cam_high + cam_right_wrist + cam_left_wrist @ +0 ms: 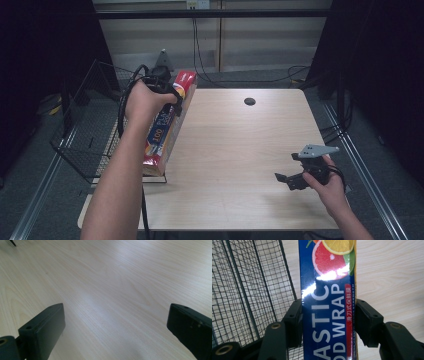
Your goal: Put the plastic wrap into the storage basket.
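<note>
left gripper [328,322] clamps plastic-wrap box [167,125], lengthwise near-to-far | right gripper [115,332] wide, empty

Wire basket [85,130] and plastic wrap box [167,122] block the table's [240,150] left edge; elsewhere open.

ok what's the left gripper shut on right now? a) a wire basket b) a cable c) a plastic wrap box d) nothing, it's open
c: the left gripper has its jaws pressed on both sides of the plastic wrap box, beside the wire basket.
</note>
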Demonstrator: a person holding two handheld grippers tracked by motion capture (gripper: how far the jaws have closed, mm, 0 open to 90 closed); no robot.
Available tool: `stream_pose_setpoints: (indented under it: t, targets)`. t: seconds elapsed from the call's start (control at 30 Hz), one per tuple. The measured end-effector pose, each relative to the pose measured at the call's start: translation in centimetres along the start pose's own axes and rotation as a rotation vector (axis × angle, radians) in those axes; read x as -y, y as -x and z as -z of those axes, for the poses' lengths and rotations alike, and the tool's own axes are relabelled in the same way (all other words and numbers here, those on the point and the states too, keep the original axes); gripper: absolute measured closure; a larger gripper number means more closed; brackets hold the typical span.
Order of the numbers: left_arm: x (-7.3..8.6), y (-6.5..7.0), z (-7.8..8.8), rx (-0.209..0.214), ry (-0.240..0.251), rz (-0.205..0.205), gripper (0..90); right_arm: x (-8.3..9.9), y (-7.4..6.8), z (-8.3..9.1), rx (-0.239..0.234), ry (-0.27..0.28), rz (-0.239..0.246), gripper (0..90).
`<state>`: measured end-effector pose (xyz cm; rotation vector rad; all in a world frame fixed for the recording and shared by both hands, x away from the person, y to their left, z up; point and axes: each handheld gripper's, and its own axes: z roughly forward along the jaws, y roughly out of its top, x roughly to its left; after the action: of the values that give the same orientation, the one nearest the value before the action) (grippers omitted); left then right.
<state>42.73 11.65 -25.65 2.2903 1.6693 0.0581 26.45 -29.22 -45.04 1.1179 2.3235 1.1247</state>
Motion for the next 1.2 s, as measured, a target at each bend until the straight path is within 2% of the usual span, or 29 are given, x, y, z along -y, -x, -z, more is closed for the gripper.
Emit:
stream_pose_setpoints:
  t: [0.53, 1.2]
  targets:
    - [-0.1, -1.2, 1.5, -0.017, 0.007, 0.030, 45.9, 0.0, 0.0, 0.0, 0.000, -0.003, 0.001, 1.6]
    - [0.3, -4.5, 3.3, -0.042, 0.013, 0.103, 46.0, 0.0, 0.2, 0.0, 0.001, 0.001, -0.011, 1.6]
